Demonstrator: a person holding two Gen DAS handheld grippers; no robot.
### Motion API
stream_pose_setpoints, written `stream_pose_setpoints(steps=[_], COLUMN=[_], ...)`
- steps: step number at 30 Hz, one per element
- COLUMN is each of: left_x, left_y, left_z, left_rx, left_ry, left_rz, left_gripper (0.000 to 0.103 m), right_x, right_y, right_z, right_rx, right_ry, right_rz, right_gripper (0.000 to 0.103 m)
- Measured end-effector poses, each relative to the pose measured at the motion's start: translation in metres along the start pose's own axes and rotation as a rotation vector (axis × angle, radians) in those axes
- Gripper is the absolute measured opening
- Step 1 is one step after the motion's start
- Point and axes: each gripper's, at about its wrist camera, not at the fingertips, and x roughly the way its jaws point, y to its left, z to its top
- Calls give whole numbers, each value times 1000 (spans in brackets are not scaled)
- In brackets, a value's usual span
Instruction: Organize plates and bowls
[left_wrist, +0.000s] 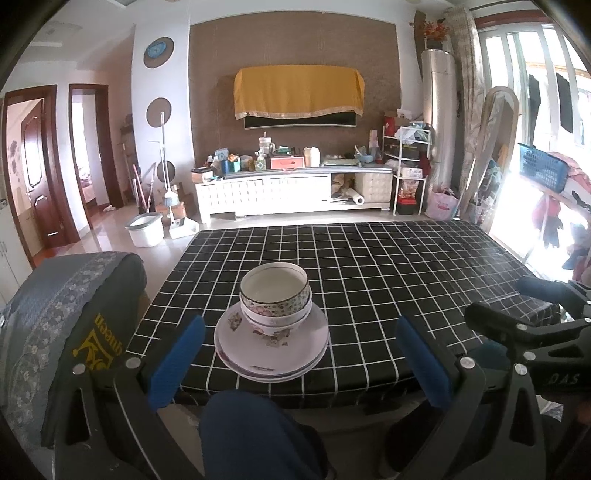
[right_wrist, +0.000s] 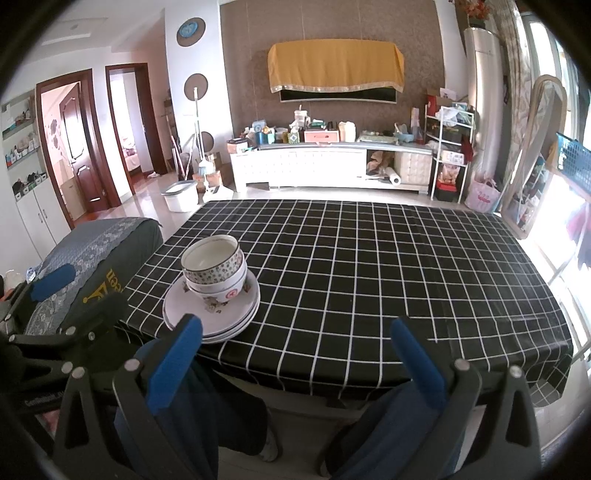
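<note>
Left wrist view: left tool (left_wrist: 301, 360) spread wide, empty, at frame bottom over a knee in blue trousers (left_wrist: 255, 435). Just beyond, near the worktop (left_wrist: 388, 280) front edge at centre, stacked bowls (left_wrist: 275, 301) sit on stacked plates (left_wrist: 271, 349). Right wrist view: right tool (right_wrist: 297, 360) wide, empty; stack left of centre.

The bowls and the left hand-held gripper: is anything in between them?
Only the plates under the bowls and a strip of checked tablecloth. The left wrist view shows the open left hand-held gripper held back from the table edge.
</note>
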Motion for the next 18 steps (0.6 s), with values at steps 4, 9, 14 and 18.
stream_pose_setpoints(steps=[4, 9, 14, 18], left_x=[0, -1, -2, -2], left_y=[0, 0, 0, 0], left_z=[0, -1, 0, 0], left_rx=[-1, -9, -8, -7], left_ry=[-2, 4, 9, 13], left_rz=[-4, 0, 5, 3], left_gripper=[102, 102, 102, 102], right_x=[-1, -1, -1, -1], right_y=[0, 0, 0, 0], right_z=[1, 0, 0, 0], right_rx=[1, -1, -1, 0], right_ry=[1, 0, 1, 1], right_rz=[1, 1, 2, 3], right_gripper=[103, 103, 103, 103])
